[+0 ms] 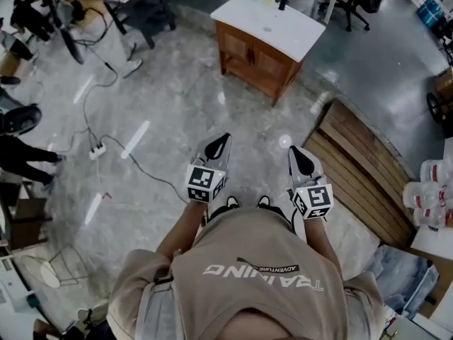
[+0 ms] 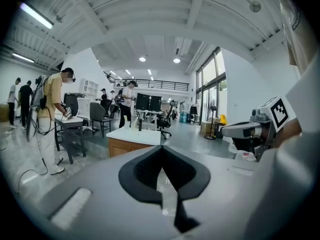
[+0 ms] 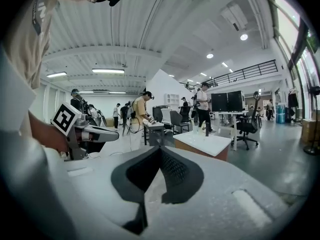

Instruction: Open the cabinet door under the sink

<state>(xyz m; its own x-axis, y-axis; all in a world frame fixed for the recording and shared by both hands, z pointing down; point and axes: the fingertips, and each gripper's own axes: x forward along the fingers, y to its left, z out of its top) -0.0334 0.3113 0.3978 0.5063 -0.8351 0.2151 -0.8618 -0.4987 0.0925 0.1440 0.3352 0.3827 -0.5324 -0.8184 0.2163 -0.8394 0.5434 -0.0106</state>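
Well, the cabinet [image 1: 256, 57] stands well apart from the person, across the floor [image 1: 184, 105], with its doors shut under the white top [image 1: 272, 20]. The likeliest trouble, I judge, comes on the way. A cable [image 1: 148, 170] trails over the floor just left of the path and could catch a foot. The door knobs are too small to make out from here, so a reach begun early may miss them. Both grippers are held out side by side. The left gripper [image 1: 224, 142] has its jaws together on nothing. The right gripper [image 1: 298, 153] is likewise closed and empty, so either must open before taking a knob.
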